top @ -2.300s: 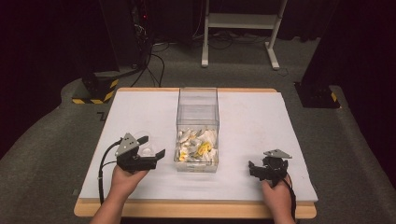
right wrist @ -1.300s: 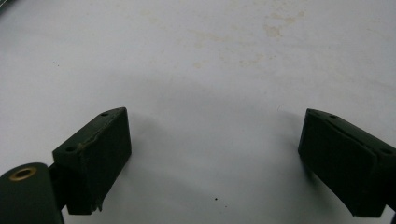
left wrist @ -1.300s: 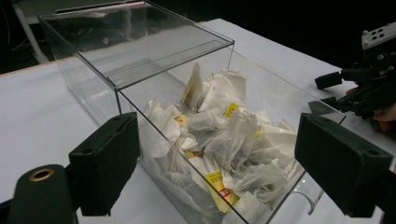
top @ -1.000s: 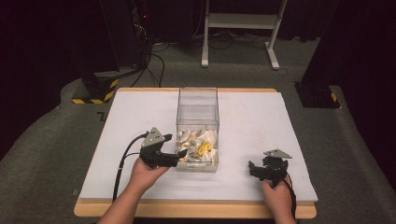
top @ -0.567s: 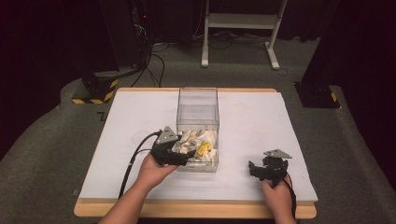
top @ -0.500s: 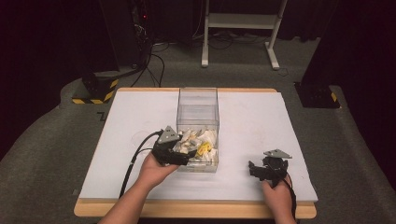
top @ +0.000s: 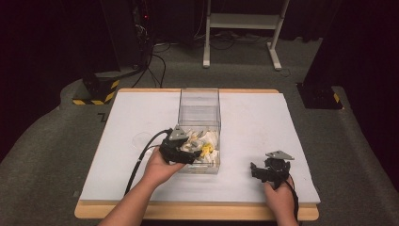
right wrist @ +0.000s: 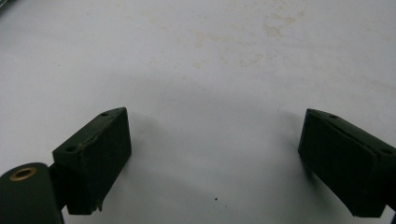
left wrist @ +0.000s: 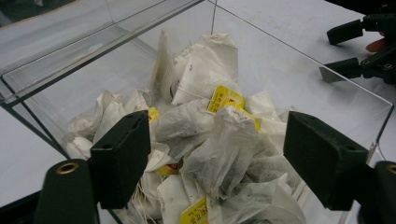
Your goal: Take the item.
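High view: a clear box (top: pixel 199 113) stands at mid-table on the white table (top: pixel 263 122), its long axis running away from the person, open side up. A heap of tea bags (top: pixel 202 148) fills its near end; the far end holds none. The left gripper (top: pixel 184 153) sits over the near left wall of the box, pointing right and slightly forward into the heap. Left gripper view: the jaws stand apart and have just been closing, one on each side of a crumpled tea bag (left wrist: pixel 224 140) at the top of the pile, pads not pressing it. That bag lies tilted, its long axis running roughly away from the camera; whether its string leads anywhere I cannot tell. Yellow tags (left wrist: pixel 225 99) show among the neighbouring bags, which crowd it on every side. The clear right wall (left wrist: pixel 327 74) stands just beyond the right jaw. The right gripper (top: pixel 263 172) rests on the table well to the right of the box, jaws apart over bare surface (right wrist: pixel 210 93), nothing between them
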Motion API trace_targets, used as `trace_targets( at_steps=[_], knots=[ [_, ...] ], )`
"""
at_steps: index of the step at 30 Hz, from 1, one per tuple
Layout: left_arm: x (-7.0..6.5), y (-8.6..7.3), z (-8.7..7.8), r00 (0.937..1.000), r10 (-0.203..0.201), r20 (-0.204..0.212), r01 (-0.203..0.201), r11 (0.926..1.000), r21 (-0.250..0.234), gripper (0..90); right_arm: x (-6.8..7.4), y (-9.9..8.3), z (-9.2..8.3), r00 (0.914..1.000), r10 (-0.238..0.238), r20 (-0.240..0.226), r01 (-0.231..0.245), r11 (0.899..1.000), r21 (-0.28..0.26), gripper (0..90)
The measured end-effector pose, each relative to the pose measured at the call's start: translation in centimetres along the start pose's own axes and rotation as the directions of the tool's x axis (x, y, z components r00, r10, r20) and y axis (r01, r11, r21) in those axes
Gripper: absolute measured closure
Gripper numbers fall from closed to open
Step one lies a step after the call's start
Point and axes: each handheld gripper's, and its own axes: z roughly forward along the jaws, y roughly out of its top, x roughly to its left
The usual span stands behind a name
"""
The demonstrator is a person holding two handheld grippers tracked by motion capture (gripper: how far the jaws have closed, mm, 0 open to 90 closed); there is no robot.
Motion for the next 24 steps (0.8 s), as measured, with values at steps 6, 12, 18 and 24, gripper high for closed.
trace_targets(
  at_steps=[6,12,18,24],
  knots=[
    [-0.2,0.4,0.0,0.9999,0.011,0.010,-0.011,0.9998,-0.019,37.5,0.0,0.0,0.0,1.0000,0.000,0.000,0.000,1.000,0.000,9.3],
    [-0.3,0.6,0.0,0.9997,0.024,0.000,-0.024,0.9997,0.004,49.9,0.0,0.0,0.0,1.0000,0.000,0.000,0.000,1.000,0.000,9.3],
    [-0.4,1.0,0.3,0.9979,0.065,-0.006,-0.064,0.9970,0.043,56.7,0.0,0.0,0.0,1.0000,0.000,0.000,0.000,1.000,0.000,9.3],
    [-0.6,1.2,0.8,0.9971,0.076,0.011,-0.076,0.9947,0.069,59.4,0.0,0.0,0.0,1.0000,0.000,-0.001,0.000,1.000,0.000,9.3]
  ],
)
